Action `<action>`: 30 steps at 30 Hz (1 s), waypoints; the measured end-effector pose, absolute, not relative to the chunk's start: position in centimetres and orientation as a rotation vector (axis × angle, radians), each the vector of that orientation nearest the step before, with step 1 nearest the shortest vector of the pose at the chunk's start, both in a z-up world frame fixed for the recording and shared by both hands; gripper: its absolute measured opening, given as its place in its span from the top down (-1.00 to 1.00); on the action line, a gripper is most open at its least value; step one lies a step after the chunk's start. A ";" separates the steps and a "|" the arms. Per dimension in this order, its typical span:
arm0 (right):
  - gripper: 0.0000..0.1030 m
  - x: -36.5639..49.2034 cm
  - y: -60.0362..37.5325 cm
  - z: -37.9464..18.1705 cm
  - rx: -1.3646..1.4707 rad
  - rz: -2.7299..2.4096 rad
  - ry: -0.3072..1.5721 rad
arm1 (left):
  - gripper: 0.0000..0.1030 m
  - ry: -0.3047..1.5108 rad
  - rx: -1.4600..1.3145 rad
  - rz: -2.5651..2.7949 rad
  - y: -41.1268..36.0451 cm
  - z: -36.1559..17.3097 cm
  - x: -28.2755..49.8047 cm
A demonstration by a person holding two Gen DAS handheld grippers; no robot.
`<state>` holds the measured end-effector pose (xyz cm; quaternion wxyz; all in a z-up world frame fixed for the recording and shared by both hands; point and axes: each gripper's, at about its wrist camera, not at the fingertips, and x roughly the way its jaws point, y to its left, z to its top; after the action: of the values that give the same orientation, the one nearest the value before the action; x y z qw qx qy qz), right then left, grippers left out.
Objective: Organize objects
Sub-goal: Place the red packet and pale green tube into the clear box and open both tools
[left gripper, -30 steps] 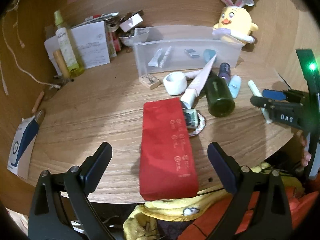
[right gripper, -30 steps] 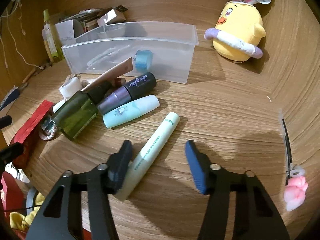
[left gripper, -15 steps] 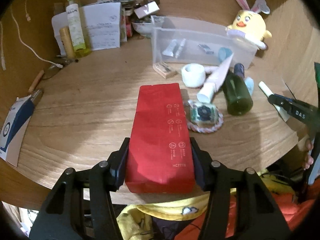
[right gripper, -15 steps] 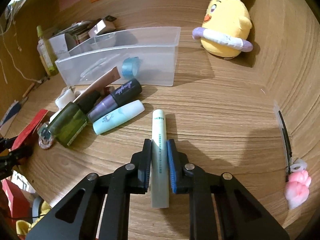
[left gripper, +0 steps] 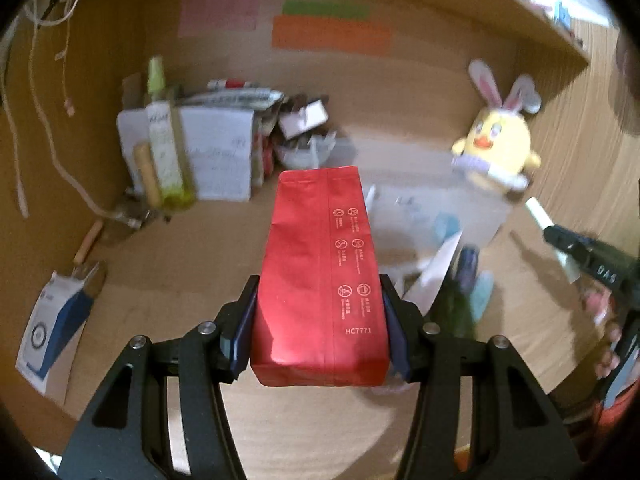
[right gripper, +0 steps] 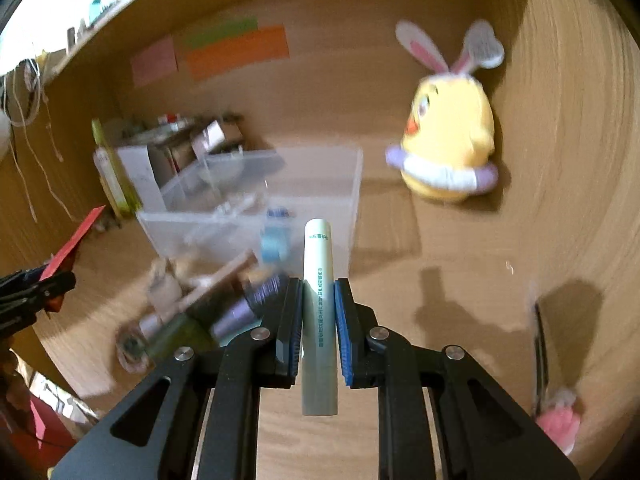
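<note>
My left gripper point(left gripper: 320, 312) is shut on a long red packet point(left gripper: 320, 276) and holds it lifted above the wooden desk point(left gripper: 168, 256). My right gripper point(right gripper: 318, 320) is shut on a pale green tube point(right gripper: 318, 312), also lifted, pointing toward the clear plastic bin point(right gripper: 256, 204). The bin also shows in the left wrist view point(left gripper: 432, 208) behind the packet. The right gripper with its tube shows at the right of the left wrist view point(left gripper: 560, 236). The left gripper and red packet show at the left edge of the right wrist view point(right gripper: 72, 248).
A dark green bottle point(right gripper: 176, 332), a purple tube point(right gripper: 248, 304) and other cosmetics lie in front of the bin. A yellow bunny plush point(right gripper: 452, 148) sits at the back right. Bottles and papers point(left gripper: 192, 152) stand back left. A pink clip point(right gripper: 556, 428) lies right. A blue-white box point(left gripper: 52, 328) lies left.
Both grippers have lifted their loads off the desk and tilted up: the left with the red packet, the right with the green tube. One second ago both were open.
</note>
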<state>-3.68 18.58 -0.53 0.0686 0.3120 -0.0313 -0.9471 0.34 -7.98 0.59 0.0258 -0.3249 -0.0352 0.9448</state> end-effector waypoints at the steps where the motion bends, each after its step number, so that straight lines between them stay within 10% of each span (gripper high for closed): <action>1: 0.73 -4.0 18.5 0.0 0.915 -2.858 -0.095 | -0.07 -0.113 -0.986 2.918 -7.9 1.0 0.0; 30: 0.73 -16.8 15.6 2.5 0.923 -2.791 0.010 | -0.07 -0.082 -1.082 2.701 -0.8 1.7 -16.1</action>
<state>-16.82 15.58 2.53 0.1008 0.3125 0.0033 -0.9445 -16.05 -0.82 1.67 0.1152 -0.3691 -0.0280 0.9218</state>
